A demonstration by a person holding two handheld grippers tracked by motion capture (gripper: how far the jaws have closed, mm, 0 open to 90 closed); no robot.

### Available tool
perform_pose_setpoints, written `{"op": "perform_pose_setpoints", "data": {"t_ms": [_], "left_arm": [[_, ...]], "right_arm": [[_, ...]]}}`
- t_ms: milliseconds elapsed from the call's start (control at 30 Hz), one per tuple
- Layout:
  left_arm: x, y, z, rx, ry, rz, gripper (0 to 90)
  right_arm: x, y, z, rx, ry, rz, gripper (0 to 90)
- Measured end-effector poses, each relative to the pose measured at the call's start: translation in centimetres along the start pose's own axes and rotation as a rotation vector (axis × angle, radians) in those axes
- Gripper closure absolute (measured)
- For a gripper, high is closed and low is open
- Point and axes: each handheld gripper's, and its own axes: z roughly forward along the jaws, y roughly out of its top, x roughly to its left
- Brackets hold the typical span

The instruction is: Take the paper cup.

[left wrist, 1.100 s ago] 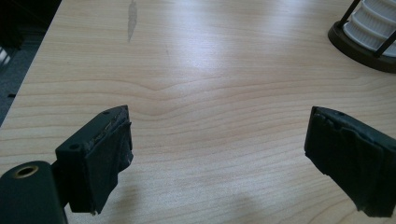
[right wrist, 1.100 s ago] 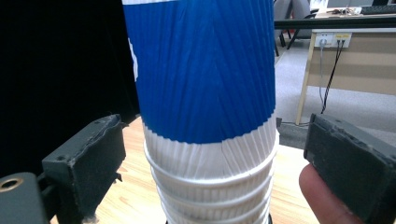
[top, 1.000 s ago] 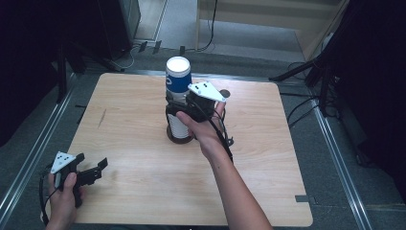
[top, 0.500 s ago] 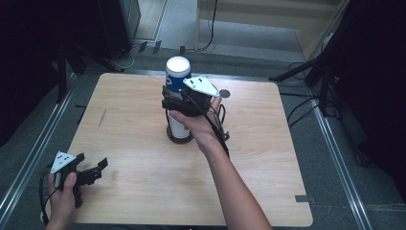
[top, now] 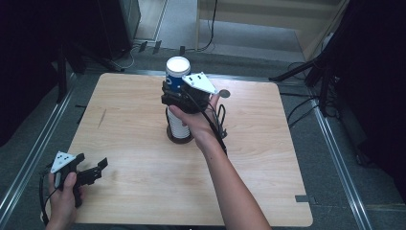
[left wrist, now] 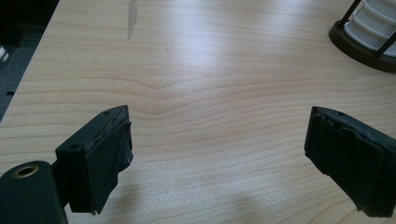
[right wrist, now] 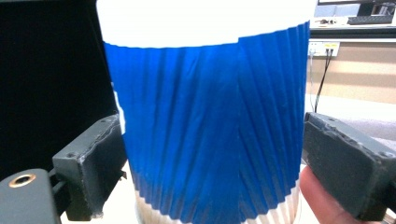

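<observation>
Right claw (top: pixel 178 92): jaws set either side of the blue cup (top: pixel 176 76), which stands between them in the right gripper view (right wrist: pixel 205 126). They have just been closing. In that view the left pad lies against the cup's ribbed wall and the right pad sits at its other edge; whether either presses cannot be told. A fingertip (right wrist: pixel 322 198) shows beside the right pad.

Right hand (top: pixel 194 120): reaches from the 6 o'clock edge of the bench (top: pixel 268 158) toward its centre, forearm angled up to 11 o'clock, claw held level against the cup's upper part.

Blue cup: upright, long axis vertical, white rim up. It tops a stack of white ribbed cups (top: pixel 178 125) in a dark round holder (top: pixel 180 138), just to the 12 o'clock side of the bench centre.

Left claw (top: pixel 98 168): jaws wide apart, holding nothing; bare wood shows between them in the left gripper view (left wrist: pixel 219 154). The left hand (top: pixel 64 189) holds it low at the 7 o'clock corner, jaws toward 3 o'clock, well apart from the holder.

A small round disc (top: pixel 224 93) lies on the bench at 1 o'clock of the stack.
</observation>
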Motion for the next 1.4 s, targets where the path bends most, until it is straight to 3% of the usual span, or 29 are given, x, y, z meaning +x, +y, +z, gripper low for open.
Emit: {"op": "perform_pose_setpoints", "data": {"t_ms": [433,933,1400], "left_arm": [[0.0,0.0,0.0,0.000,0.001,0.002,8.2],[0.0,0.0,0.0,0.001,0.002,0.004,8.2],[0.0,0.0,0.0,-0.002,0.000,0.004,8.2]], "right_arm": [[0.3,-0.4,0.4,-0.009,-0.030,-0.031,12.7],[0.4,-0.3,0.4,-0.009,-0.011,-0.034,17.8],[0.4,1.2,-0.1,-0.042,-0.012,-0.026,18.2]]}}
